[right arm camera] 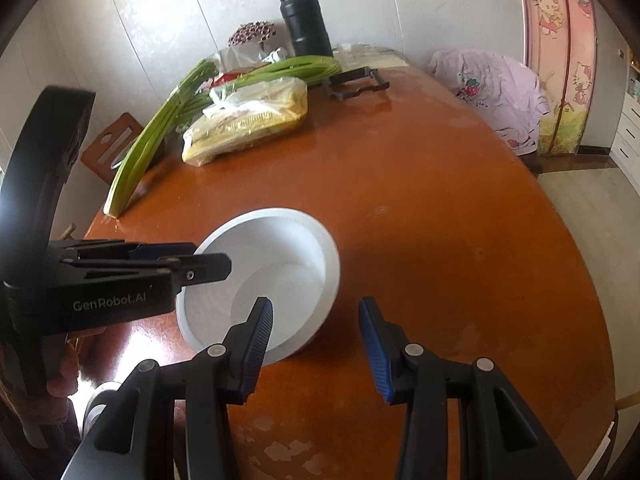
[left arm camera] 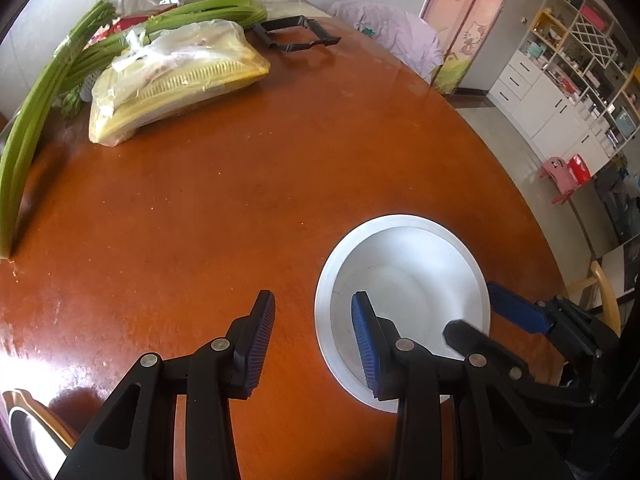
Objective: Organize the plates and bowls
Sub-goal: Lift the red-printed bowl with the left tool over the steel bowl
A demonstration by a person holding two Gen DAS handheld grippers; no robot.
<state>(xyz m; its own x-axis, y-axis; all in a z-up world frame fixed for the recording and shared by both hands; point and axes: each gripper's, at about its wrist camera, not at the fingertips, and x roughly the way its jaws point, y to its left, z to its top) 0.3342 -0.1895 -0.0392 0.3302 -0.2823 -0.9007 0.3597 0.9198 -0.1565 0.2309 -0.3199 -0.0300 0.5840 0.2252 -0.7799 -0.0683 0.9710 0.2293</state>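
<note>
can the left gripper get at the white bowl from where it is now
Probably yes: the left gripper is open, one finger over the white bowl, nothing between. The right gripper crowds the opposite rim.

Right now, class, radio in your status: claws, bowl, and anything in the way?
Left claw open, right claw open, each straddling the rim. Round white bowl upright on brown table, not gripped. Nothing blocking.
</note>
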